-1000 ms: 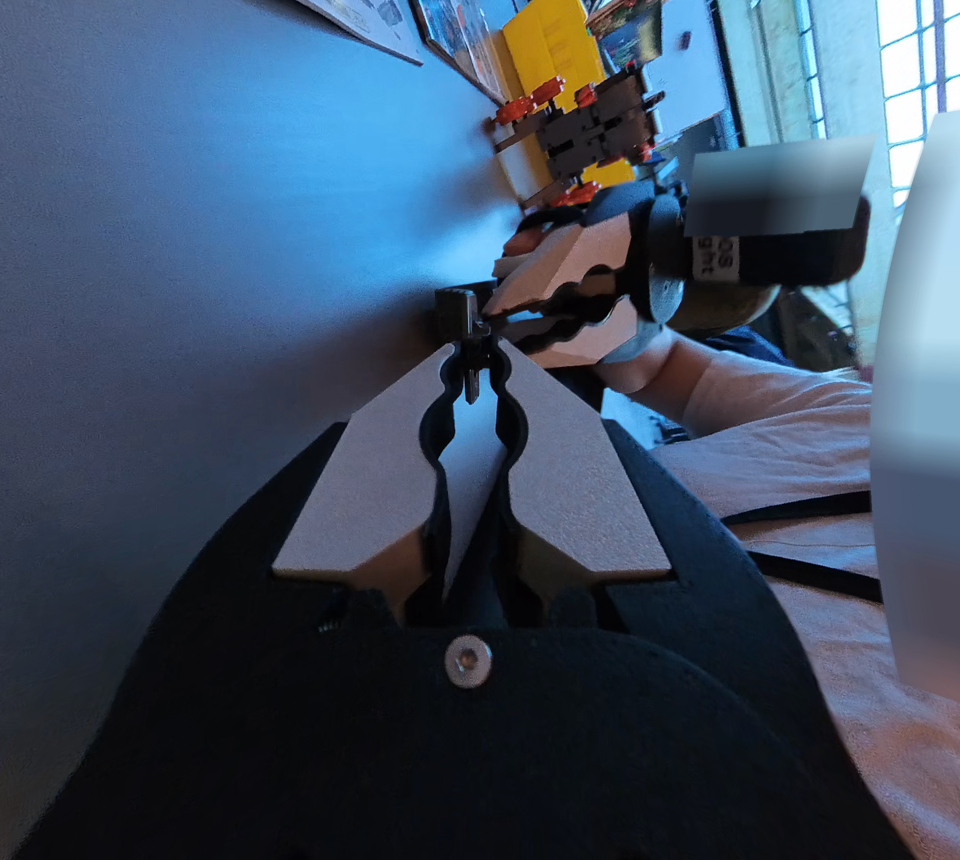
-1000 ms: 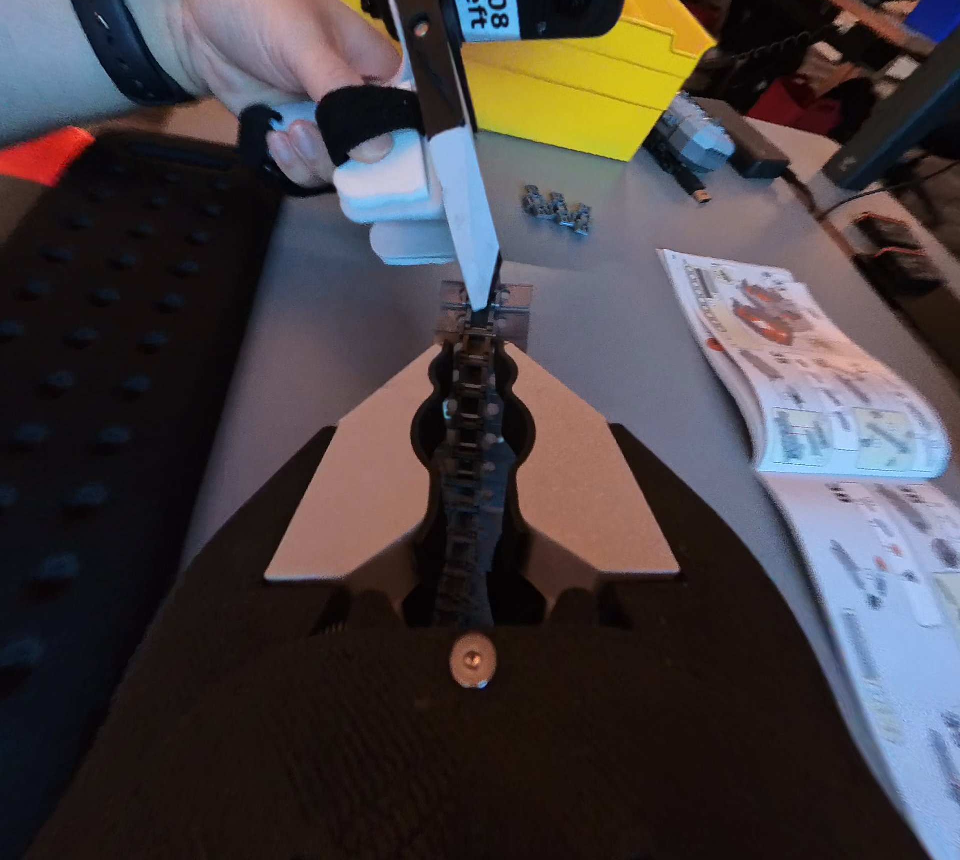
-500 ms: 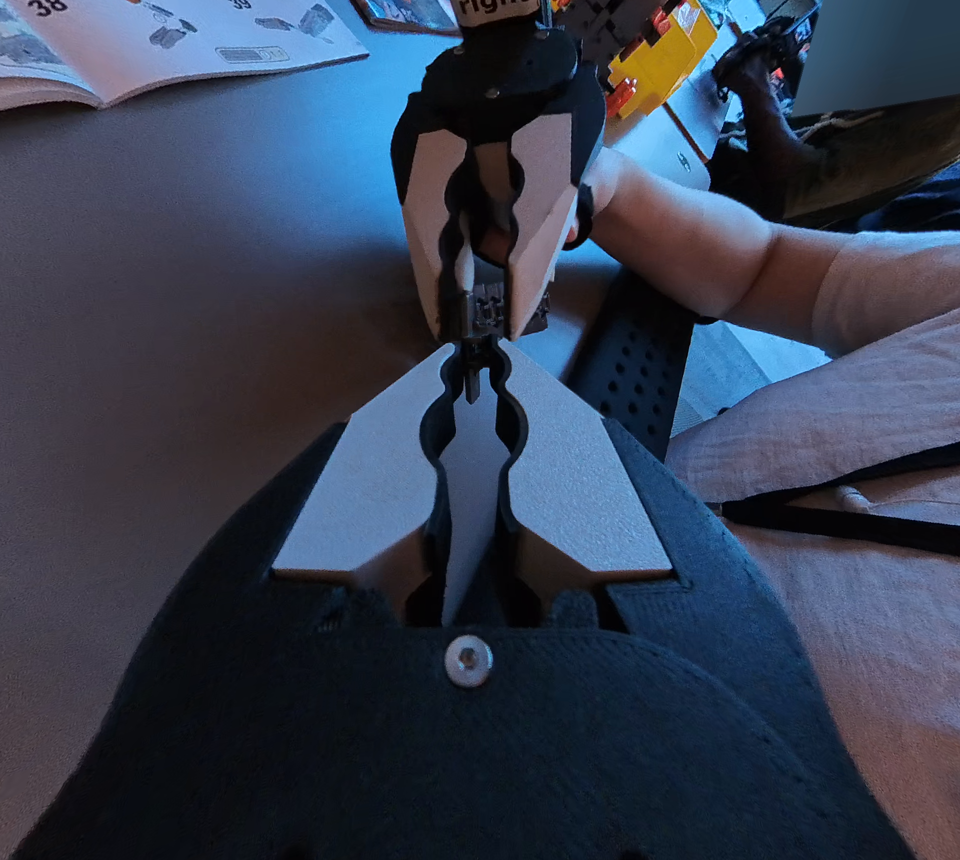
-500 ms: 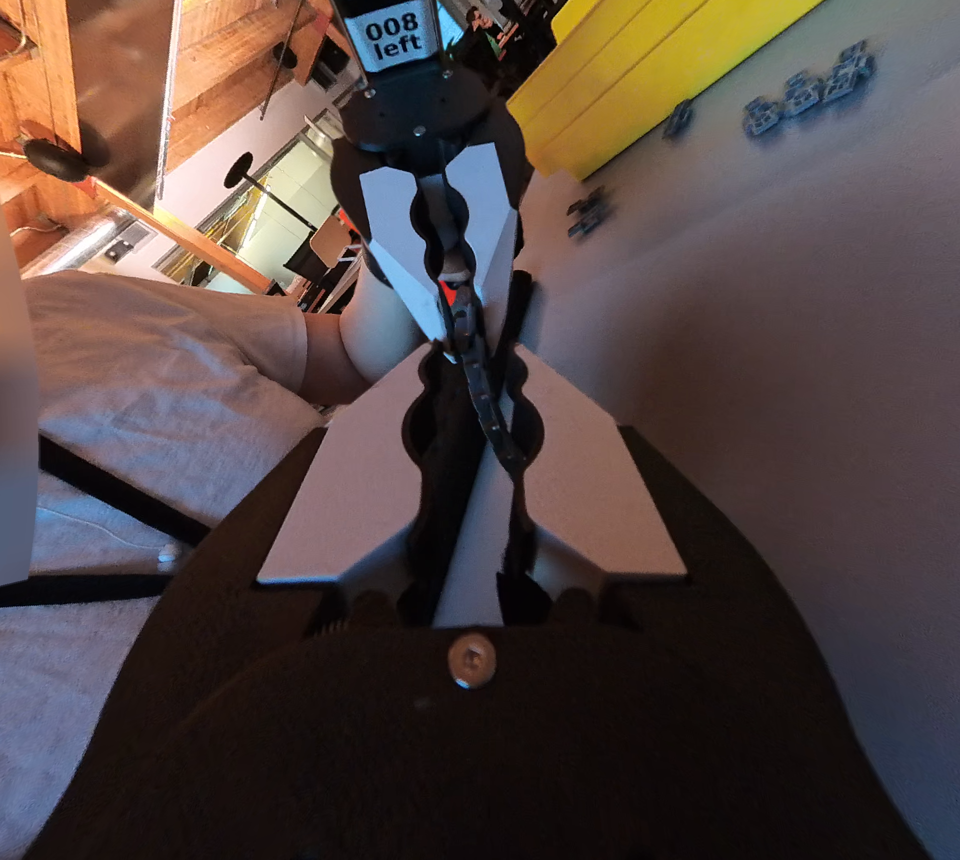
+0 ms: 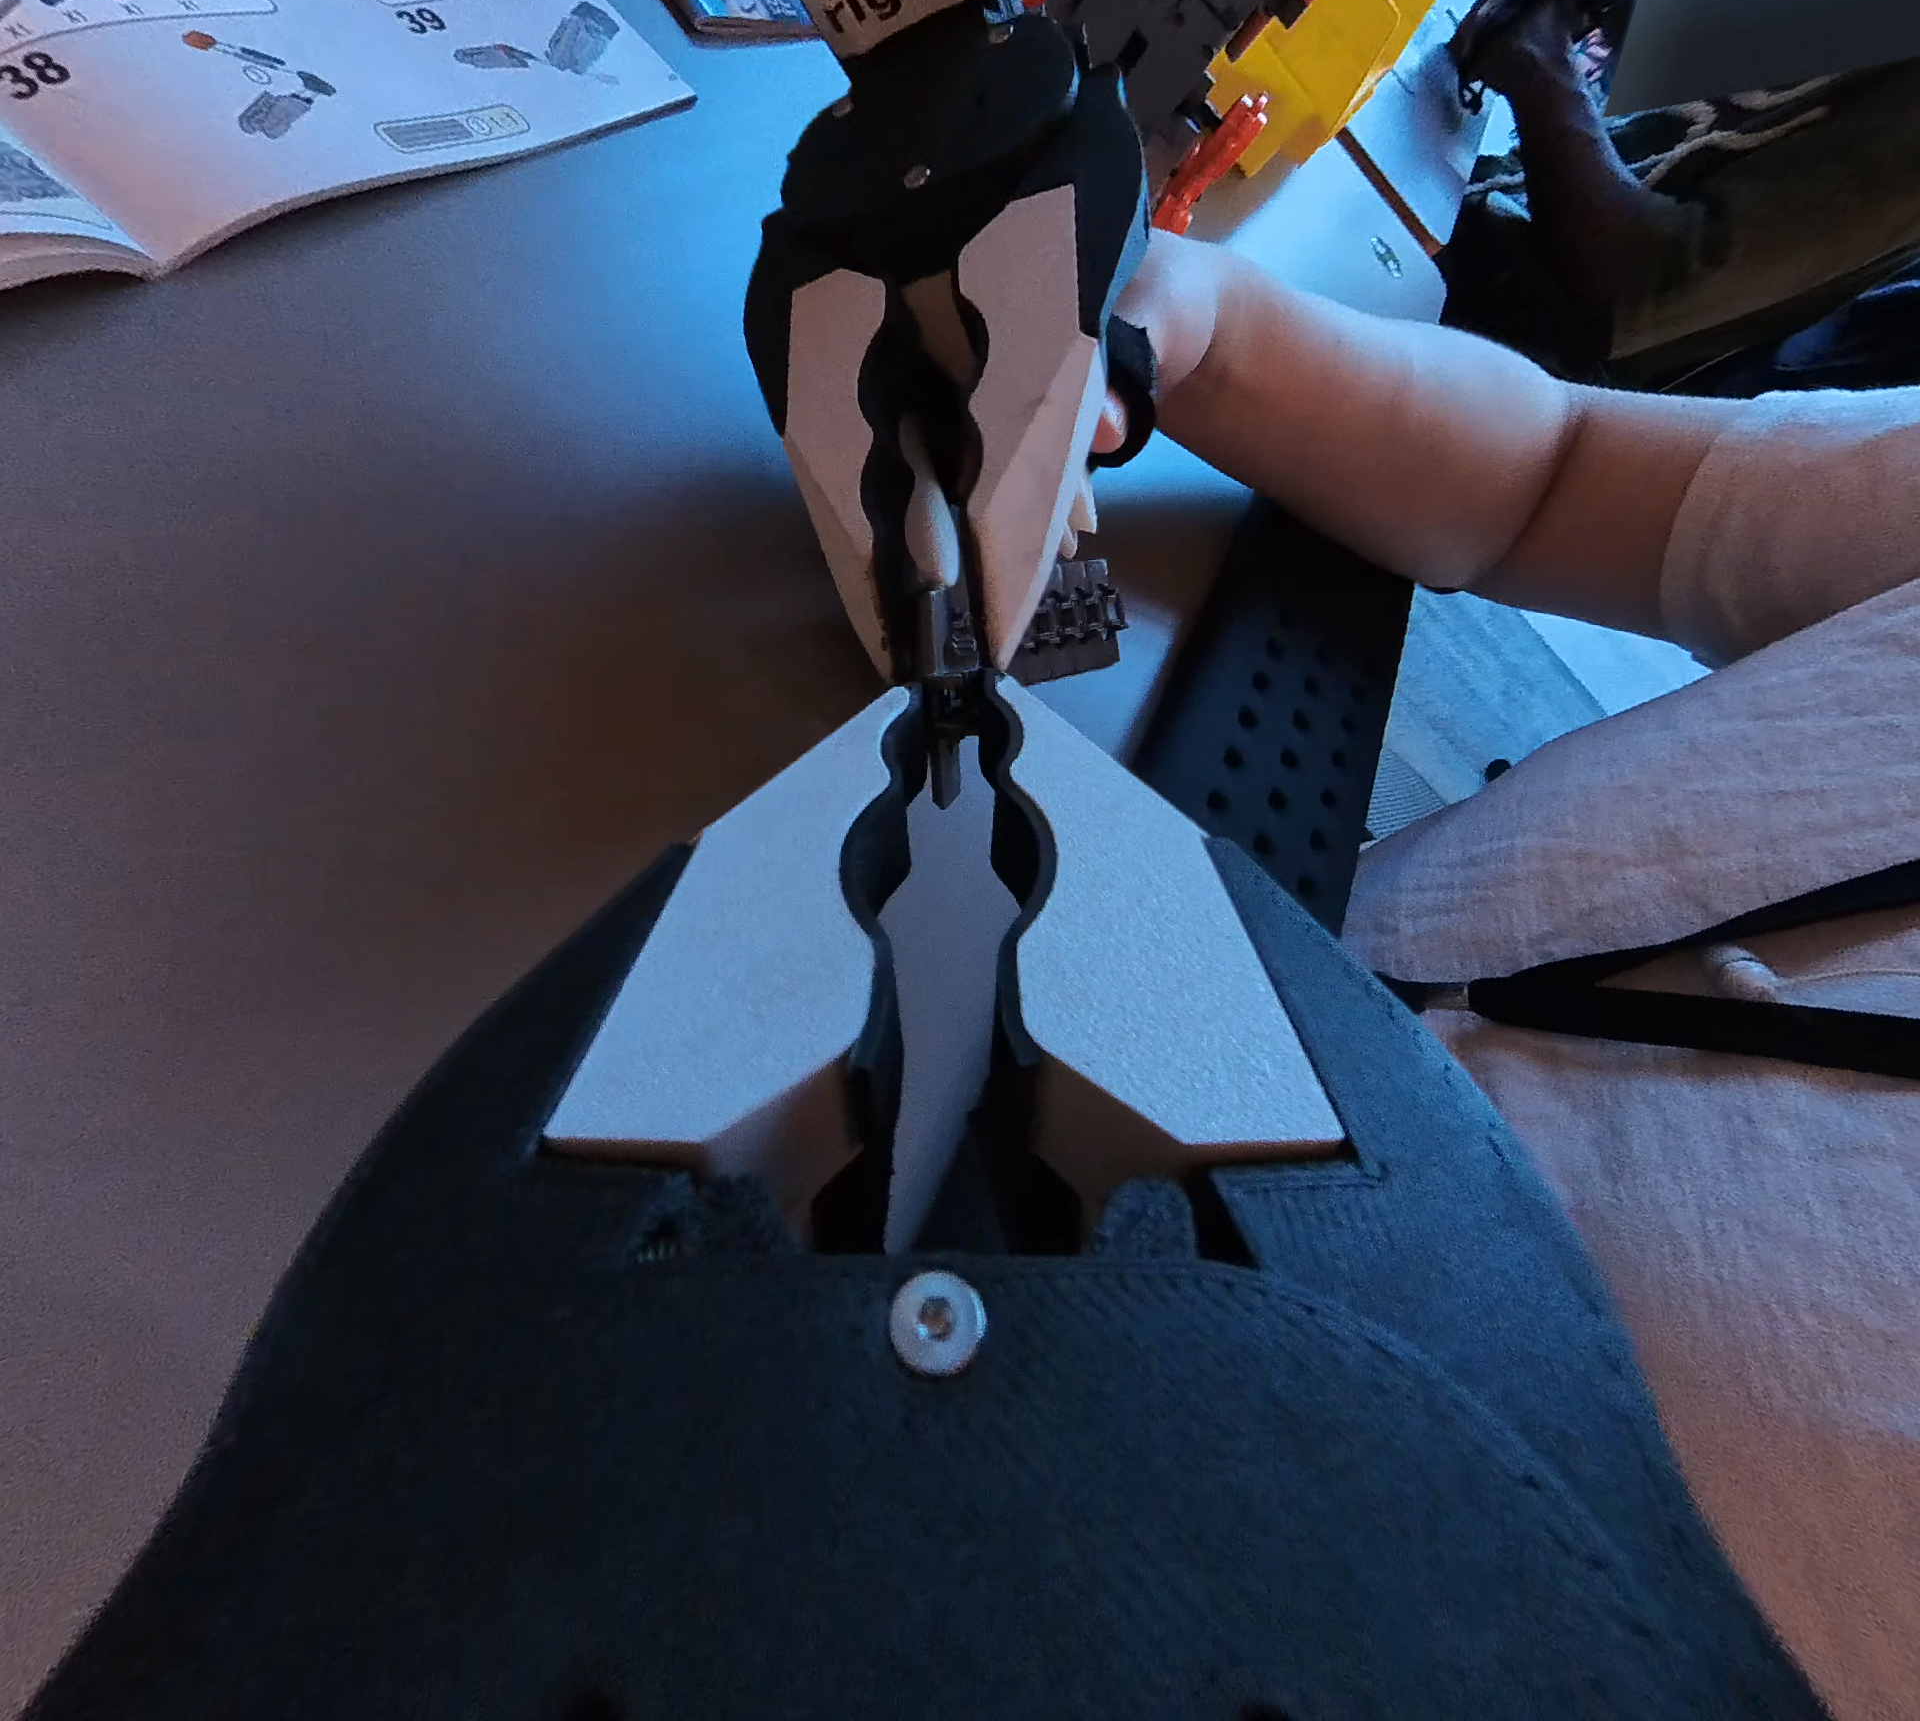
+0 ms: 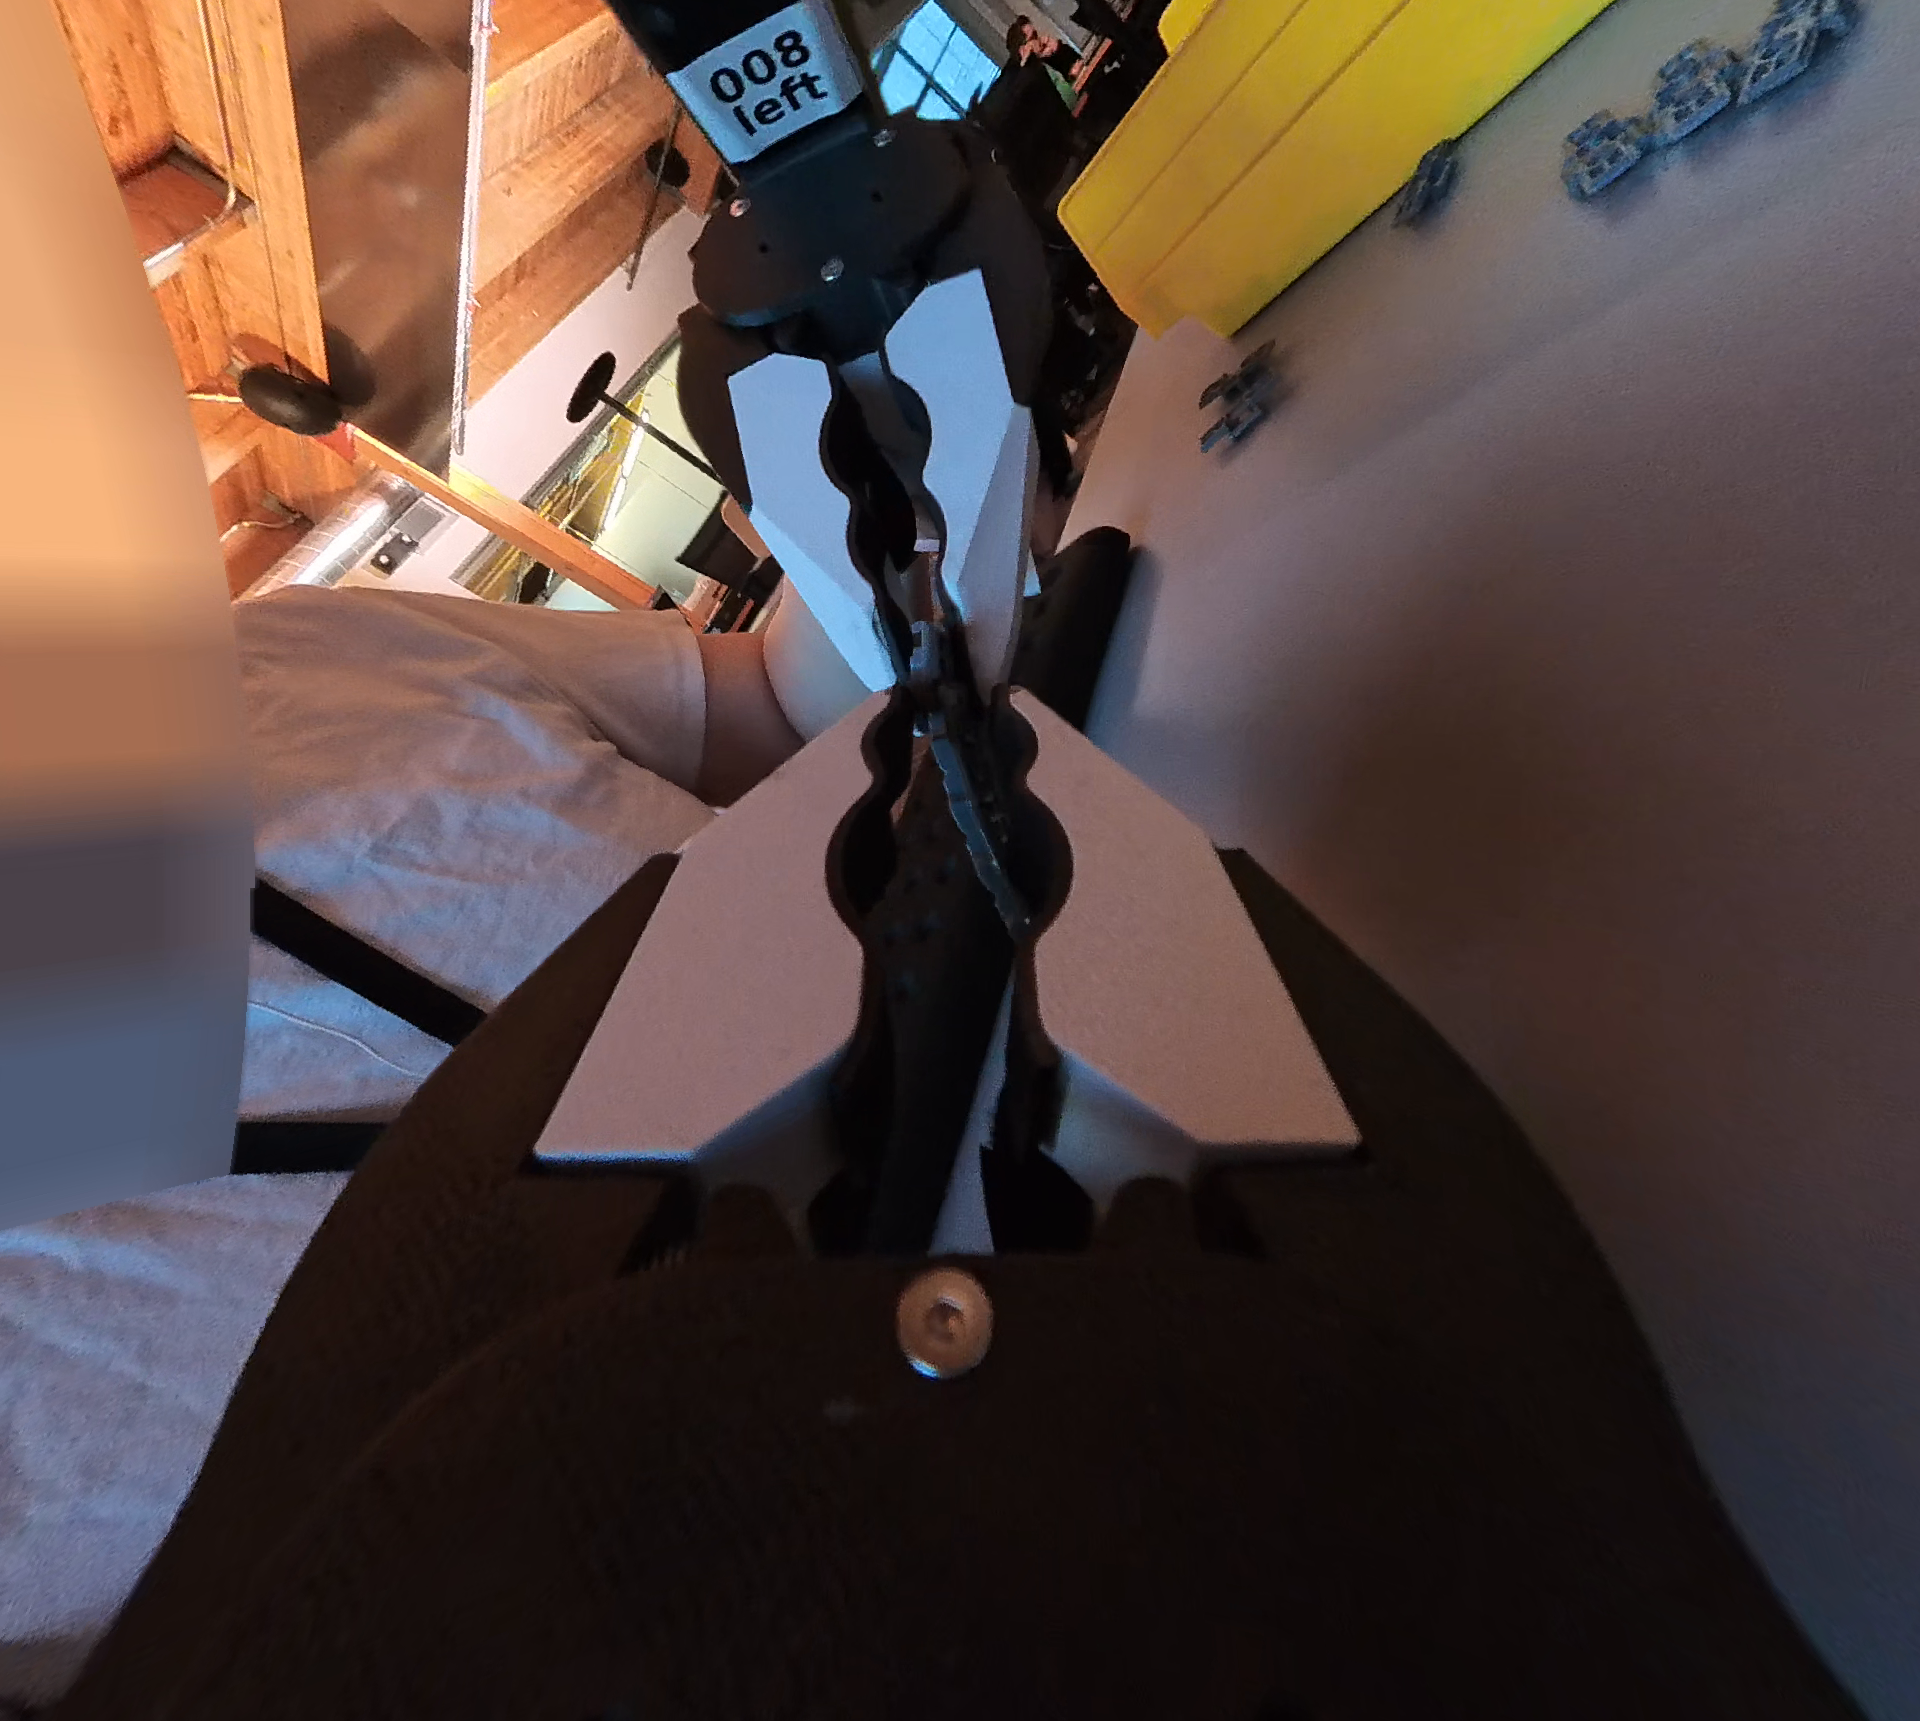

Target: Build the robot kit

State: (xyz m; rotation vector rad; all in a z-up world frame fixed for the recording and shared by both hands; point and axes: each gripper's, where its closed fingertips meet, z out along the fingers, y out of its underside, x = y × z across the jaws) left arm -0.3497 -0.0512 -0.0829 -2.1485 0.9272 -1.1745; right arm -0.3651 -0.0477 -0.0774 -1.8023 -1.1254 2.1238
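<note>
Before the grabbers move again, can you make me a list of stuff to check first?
1. Left gripper pinching the small grey link: ok.
2. Right gripper clamped on the dark track chain: ok.
3. Tips of both grippers meeting: ok.
4. Link clicked into chain: cannot tell.
5. Spare links on the table, out of the way: ok.
6. Booklet open nearby: ok.

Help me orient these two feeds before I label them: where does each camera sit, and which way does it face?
Left wrist view: sits on the left gripper, looking along its fingers across the grey table at the right gripper; a forearm shows.
Right wrist view: sits on the right gripper, rolled sideways, facing the left gripper with the yellow bin behind; a shirt shows.
Shared: both grippers pinching the dark track chain, tip to tip.
</note>
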